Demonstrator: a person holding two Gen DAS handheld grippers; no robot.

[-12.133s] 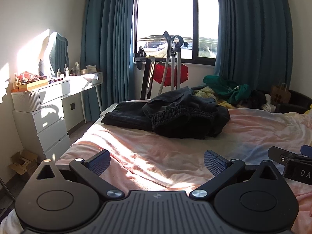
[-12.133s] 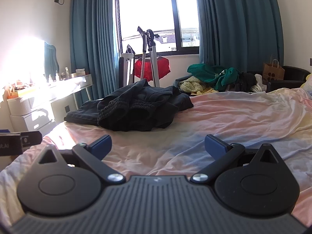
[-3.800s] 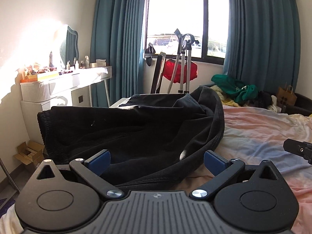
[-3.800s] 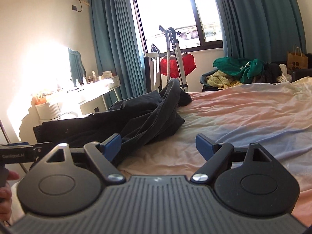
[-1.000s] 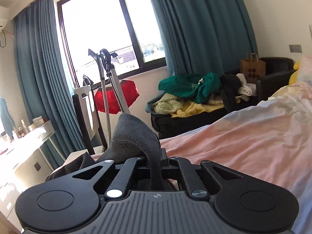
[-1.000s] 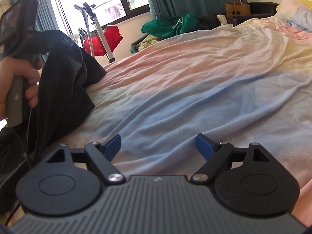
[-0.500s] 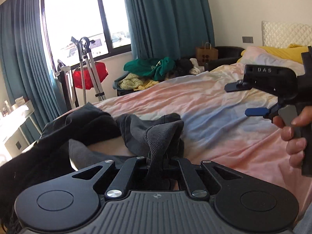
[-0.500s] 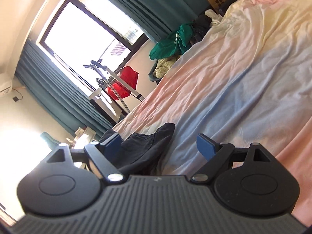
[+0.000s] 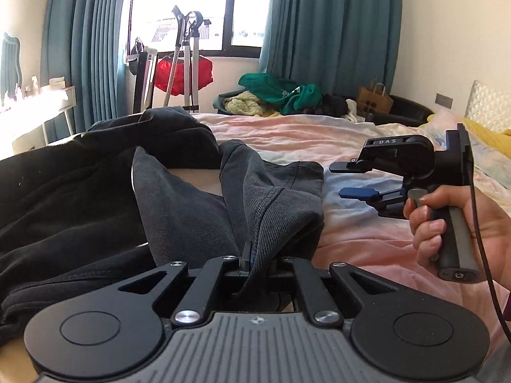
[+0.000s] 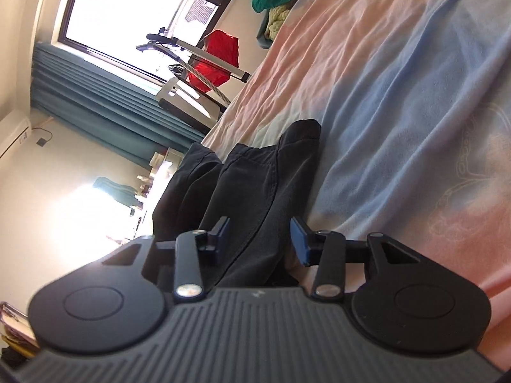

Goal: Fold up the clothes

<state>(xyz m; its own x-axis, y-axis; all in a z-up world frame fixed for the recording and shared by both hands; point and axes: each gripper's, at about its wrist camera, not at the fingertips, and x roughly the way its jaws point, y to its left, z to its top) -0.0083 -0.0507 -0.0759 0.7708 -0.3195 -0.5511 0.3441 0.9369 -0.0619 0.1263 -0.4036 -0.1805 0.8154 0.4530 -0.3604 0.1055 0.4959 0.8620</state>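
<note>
A dark grey-black garment (image 9: 179,198) lies bunched on the pink and blue bed sheet (image 9: 367,233). My left gripper (image 9: 252,260) is shut on a ribbed hem fold of the garment, low over the bed. My right gripper (image 9: 348,180) is held in a hand to the right of the garment, rolled onto its side, jaws apart. In the right wrist view my right gripper (image 10: 260,236) is partly closed, its blue pads (image 10: 300,236) on either side of a garment edge (image 10: 255,198) without pinching it.
A dark chair piled with green and yellow clothes (image 9: 278,95) stands beyond the bed. A garment steamer with a red cloth (image 9: 185,70) is by the window. A white dressing table (image 9: 35,105) is at the left. Pillows (image 9: 485,131) lie at the right.
My left gripper has lowered and drawn the held fold nearer. My right gripper has narrowed its jaws and moved in around the garment's edge.
</note>
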